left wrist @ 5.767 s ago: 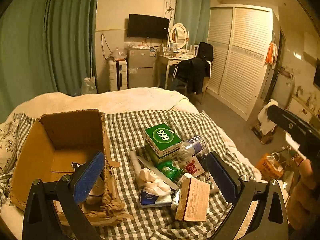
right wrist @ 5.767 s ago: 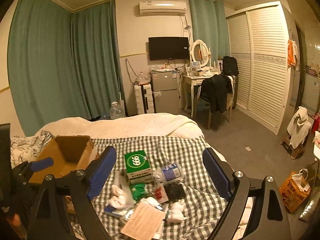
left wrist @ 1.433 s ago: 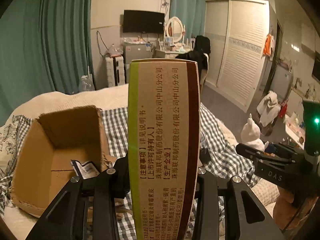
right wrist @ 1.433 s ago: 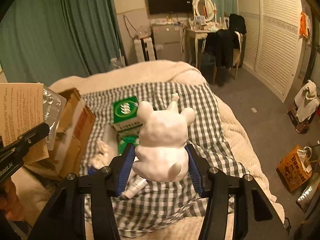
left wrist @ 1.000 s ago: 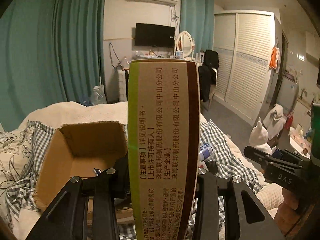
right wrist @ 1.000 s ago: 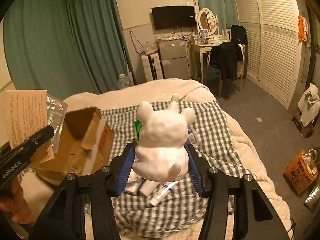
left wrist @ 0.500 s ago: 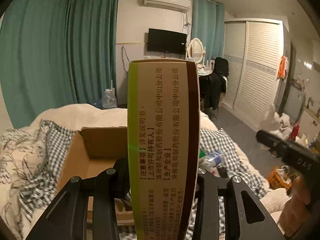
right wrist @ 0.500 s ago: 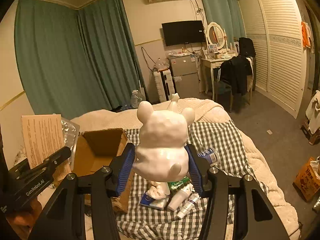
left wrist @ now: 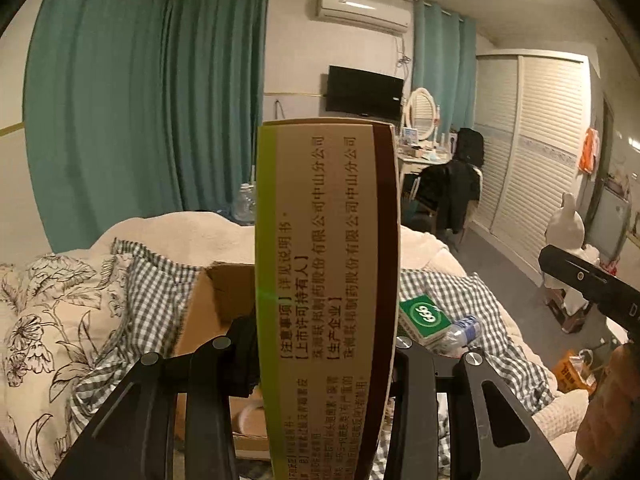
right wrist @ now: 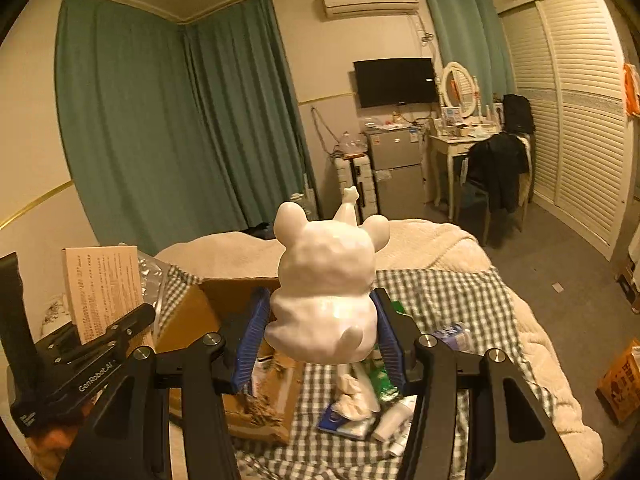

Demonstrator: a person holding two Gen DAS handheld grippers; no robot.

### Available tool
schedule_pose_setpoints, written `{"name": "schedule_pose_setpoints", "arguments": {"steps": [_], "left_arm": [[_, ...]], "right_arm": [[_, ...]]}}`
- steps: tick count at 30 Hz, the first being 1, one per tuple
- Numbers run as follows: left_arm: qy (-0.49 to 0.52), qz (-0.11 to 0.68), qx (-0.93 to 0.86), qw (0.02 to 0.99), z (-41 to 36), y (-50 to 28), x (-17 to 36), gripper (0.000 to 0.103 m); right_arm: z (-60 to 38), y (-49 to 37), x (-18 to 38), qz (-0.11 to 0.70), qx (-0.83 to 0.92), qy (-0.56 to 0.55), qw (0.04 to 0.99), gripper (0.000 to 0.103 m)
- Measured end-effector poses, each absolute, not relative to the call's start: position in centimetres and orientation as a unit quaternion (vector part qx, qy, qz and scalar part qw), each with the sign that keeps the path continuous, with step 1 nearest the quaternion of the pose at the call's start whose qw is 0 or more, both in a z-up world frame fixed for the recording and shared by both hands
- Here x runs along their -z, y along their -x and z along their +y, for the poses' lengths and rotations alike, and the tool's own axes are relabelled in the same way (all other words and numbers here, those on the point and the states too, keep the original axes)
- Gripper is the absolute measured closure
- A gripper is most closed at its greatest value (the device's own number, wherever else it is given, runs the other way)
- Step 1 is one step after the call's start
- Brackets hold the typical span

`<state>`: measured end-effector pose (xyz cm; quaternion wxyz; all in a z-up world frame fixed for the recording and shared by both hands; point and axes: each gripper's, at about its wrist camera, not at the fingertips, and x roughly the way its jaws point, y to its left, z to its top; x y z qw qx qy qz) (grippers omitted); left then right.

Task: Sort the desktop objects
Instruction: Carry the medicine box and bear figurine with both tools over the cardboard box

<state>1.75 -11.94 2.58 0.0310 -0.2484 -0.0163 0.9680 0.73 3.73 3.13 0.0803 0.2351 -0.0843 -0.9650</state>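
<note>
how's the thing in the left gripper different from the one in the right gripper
The medicine box in the left gripper is flat-sided cardboard, tan with green and brown edge stripes and printed Chinese text; the bear figurine in the right gripper is rounded, glossy and plain white. The box is tall and narrow; the figurine is squat, with ears and a small tail. Both are held upright, clamped between the fingers, above the bed near the cardboard box.

White bear figurine (right wrist: 326, 292) between right tongs (right wrist: 320, 344)

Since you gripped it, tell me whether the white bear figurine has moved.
Yes. The white bear figurine, in the right gripper, has risen: it earlier stood against the checked bedspread and now tops the cardboard box rim.
</note>
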Motion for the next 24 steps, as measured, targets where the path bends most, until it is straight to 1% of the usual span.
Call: {"name": "schedule_pose_setpoints", "arguments": {"steps": [13,18,24], "left_arm": [[0.26,-0.029,-0.965,0.009,-15.8,-0.5,-1.5,0.064],[0.279,-0.036,-0.96,0.005,-16.9,0.8,-0.3,0.064],[0.31,-0.042,-0.95,-0.001,-17.9,2.8,1.9,0.064]], "right_arm": [[-2.1,2.2,-1.7,-0.041,0.962,-0.239,0.123,0.052],[-4.6,3.9,-0.4,-0.015,0.959,-0.25,0.131,0.052],[-6.2,5.7,1.2,-0.006,0.953,-0.268,0.14,0.052]]}}
